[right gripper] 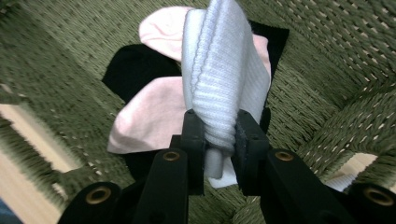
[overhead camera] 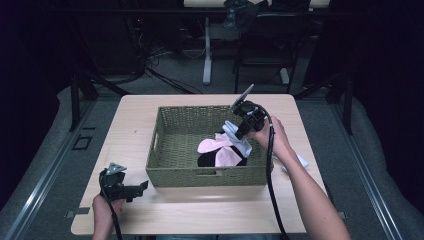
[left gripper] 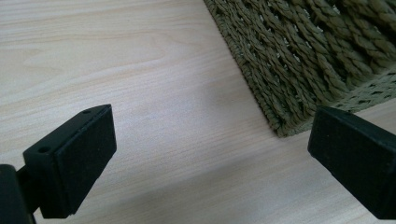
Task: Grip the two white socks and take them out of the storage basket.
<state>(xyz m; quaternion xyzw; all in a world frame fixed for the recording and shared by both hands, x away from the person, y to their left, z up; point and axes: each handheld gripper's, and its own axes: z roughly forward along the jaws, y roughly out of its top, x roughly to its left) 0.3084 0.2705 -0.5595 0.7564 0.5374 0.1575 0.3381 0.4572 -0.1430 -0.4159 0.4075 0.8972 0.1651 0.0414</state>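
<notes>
A green woven basket (overhead camera: 175, 170) stands in the middle of the light wooden table (overhead camera: 130, 120). Pink socks (overhead camera: 214, 146) and a black sock (overhead camera: 206, 161) lie in its right half. My right gripper (overhead camera: 239, 134) hangs over the basket's right side, shut on a white ribbed sock (right gripper: 217, 88) that dangles down toward the pink socks (right gripper: 149, 116) and the black one (right gripper: 135, 67). My left gripper (overhead camera: 142, 186) rests low at the table's front left, open with nothing between its fingers (left gripper: 74, 158), just short of the basket's corner (left gripper: 280, 126).
Another white piece of cloth (overhead camera: 301, 161) lies on the table right of the basket, behind the person's right forearm. Chair legs and a desk post stand on the dark floor beyond the table's far edge.
</notes>
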